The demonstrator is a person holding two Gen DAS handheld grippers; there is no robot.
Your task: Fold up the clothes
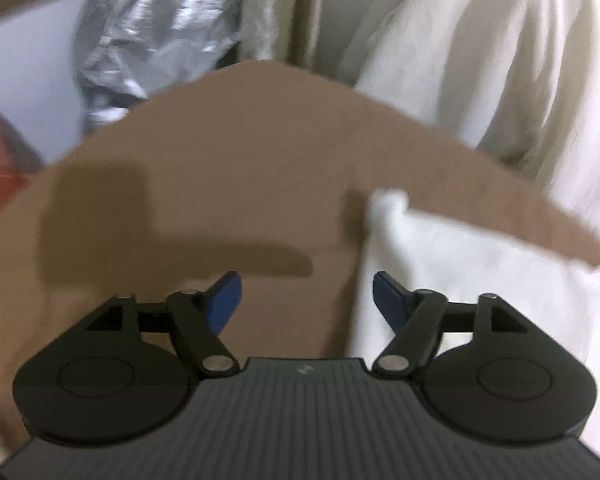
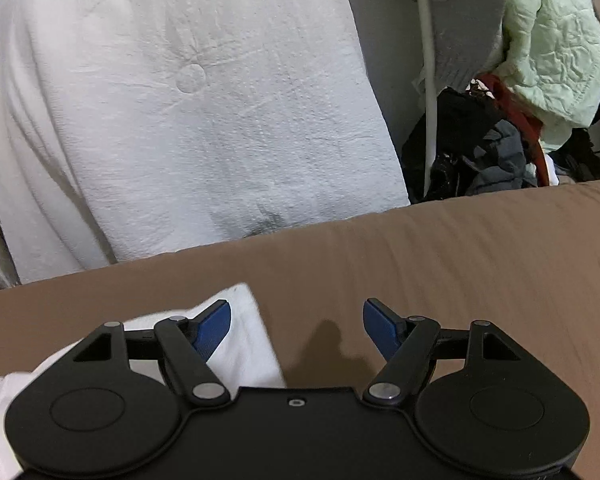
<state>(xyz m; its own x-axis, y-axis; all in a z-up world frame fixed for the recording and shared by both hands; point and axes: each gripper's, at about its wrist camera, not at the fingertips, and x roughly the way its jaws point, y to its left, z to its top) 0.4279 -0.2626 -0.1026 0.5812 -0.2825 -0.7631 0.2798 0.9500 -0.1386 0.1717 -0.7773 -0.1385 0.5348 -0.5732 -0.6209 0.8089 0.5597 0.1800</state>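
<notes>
Your left gripper (image 1: 307, 300) hangs with jaws apart and empty over the brown sheet (image 1: 240, 184). To its right lies the white garment (image 1: 460, 280), its corner pointing away from you toward the sheet's far edge. Expect it light, soft and limp, so pinch at a corner or hem, not mid-panel. In the right wrist view the same white garment (image 2: 244, 344) sits under the left finger of your right gripper (image 2: 297, 330), whose jaws are spread and grip nothing. Its long axis I cannot tell.

A lived-in home bedroom: brown bedsheet (image 2: 460, 264), white quilted bedding (image 2: 188, 100), heaped clothes (image 2: 500, 128).
</notes>
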